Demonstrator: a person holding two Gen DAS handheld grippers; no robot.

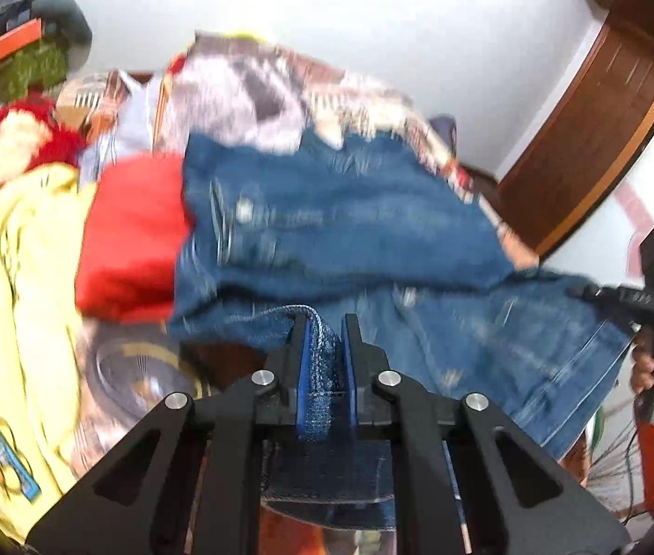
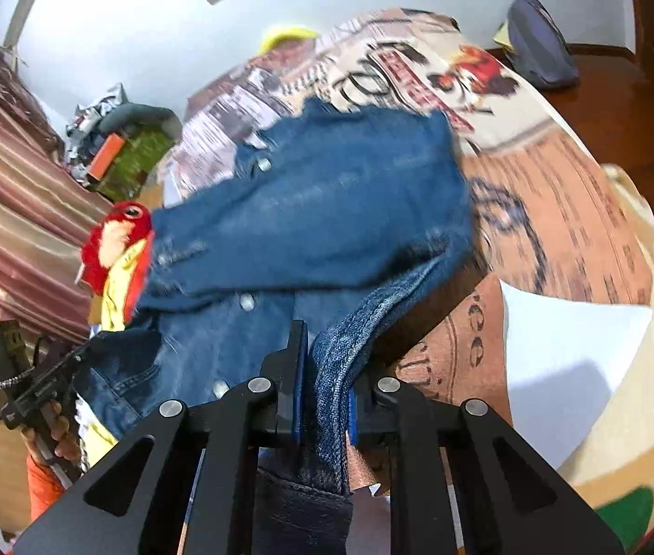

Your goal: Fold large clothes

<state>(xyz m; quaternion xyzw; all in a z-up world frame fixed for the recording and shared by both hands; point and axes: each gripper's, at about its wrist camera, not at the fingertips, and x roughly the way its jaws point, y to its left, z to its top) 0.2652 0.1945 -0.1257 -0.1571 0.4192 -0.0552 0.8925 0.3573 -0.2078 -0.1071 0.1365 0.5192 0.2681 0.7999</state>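
Both ends of denim jacket (image 1: 340, 222) pinched and raised off bed (image 2: 558, 212); lift-and-carry stage of a fold, by the look of it

Left gripper (image 1: 324, 347): jaws together on a thick hem of denim, blue pads pressed to both faces of the cloth, fold of fabric standing up between them. Right gripper (image 2: 327, 370): likewise clamped on a seamed edge, cloth running down through the jaws and out below

Jacket: near edge hung between the two grippers, rest draped forward onto the printed bedspread, snaps visible along the front. Far part resting on bed, near part clear of it. Much motion blur in both views, so exact lie of sleeves cannot tell

Beside jacket, on its left: red garment (image 1: 132, 231) touching the denim edge, yellow shirt (image 1: 17, 286) beyond that, red plush (image 1: 8, 152) further back. White sheet (image 2: 567, 360) on the right side of bed, apart from jacket

Judgement on next move: carry held edge forward over the body toward the far edge, keeping both grips level and the span taut so the crease falls straight; lower before release. Risks: heavy denim sagging in the middle, held edge dragging red garment along, uneven hands giving a skewed fold
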